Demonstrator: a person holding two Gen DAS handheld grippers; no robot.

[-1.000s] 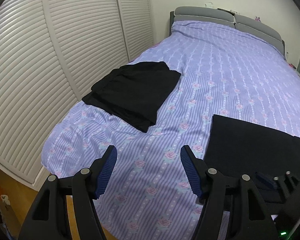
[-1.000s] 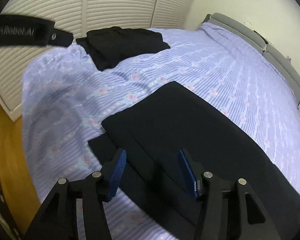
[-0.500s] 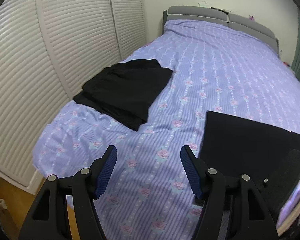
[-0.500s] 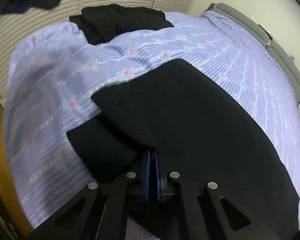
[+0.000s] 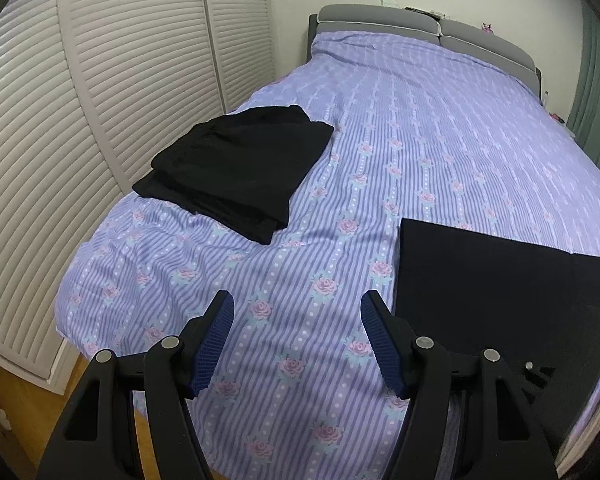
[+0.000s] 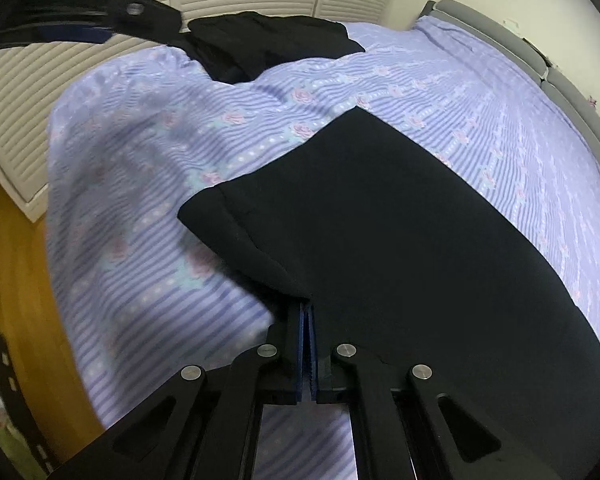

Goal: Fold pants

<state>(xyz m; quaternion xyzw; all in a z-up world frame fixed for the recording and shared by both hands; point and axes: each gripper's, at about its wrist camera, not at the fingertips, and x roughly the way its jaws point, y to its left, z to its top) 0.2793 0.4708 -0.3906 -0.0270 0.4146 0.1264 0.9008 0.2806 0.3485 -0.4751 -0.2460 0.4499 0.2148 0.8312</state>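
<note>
Black pants lie partly folded on the purple striped bedspread; they also show at the right of the left wrist view. My right gripper is shut on the near edge of the pants and lifts it off the bed. My left gripper is open and empty above the bed's near end, left of the pants. The right gripper's body shows at the lower right of the left wrist view.
A folded pile of black clothes lies at the bed's left side, also in the right wrist view. White louvred closet doors stand left of the bed. A grey headboard is at the far end. Wooden floor lies below.
My right gripper closed on the near edge of the pants and raised it, pulling the underlying layer up off the bedspread. My left gripper stayed open and drifted slightly.
</note>
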